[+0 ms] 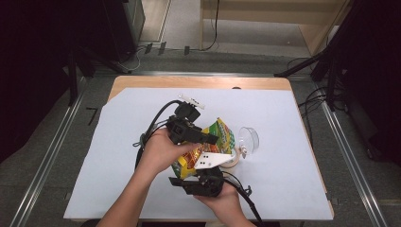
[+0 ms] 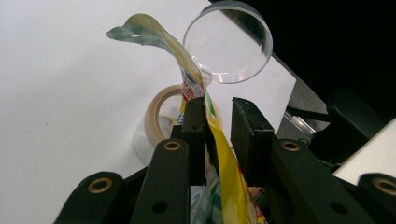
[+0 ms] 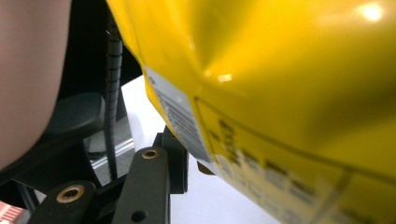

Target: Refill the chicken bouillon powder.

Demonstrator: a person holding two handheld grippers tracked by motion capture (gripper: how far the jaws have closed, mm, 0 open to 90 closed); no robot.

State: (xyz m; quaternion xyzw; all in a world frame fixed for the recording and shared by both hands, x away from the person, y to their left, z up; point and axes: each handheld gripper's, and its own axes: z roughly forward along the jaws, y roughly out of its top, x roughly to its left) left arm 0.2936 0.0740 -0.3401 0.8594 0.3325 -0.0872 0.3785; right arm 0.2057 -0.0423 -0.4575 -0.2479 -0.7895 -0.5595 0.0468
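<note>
Snack bag (image 1: 218,137) sits up off the table (image 1: 293,189) between the two grippers, near the front edge; it looks light, thin and floppy, and its shiny skin will likely slip and crinkle; I think the best place to hold it is the flat sealed edge, not the puffy middle. The left gripper (image 2: 217,119) has the bag's top strip between its jaws; the strip lies against one jaw, with a small gap at the other, so I cannot tell if it is pinched tight. The right gripper (image 1: 201,182) is under the bag; whether it pinches the bag I cannot tell, because one jaw is hidden behind the yellow side (image 3: 280,84). A clear cup (image 2: 227,42) lies on its side just past the bag; a roll of tape (image 2: 156,119) sits beside it, partly covered; the words on the bag are too blurry to read.
</note>
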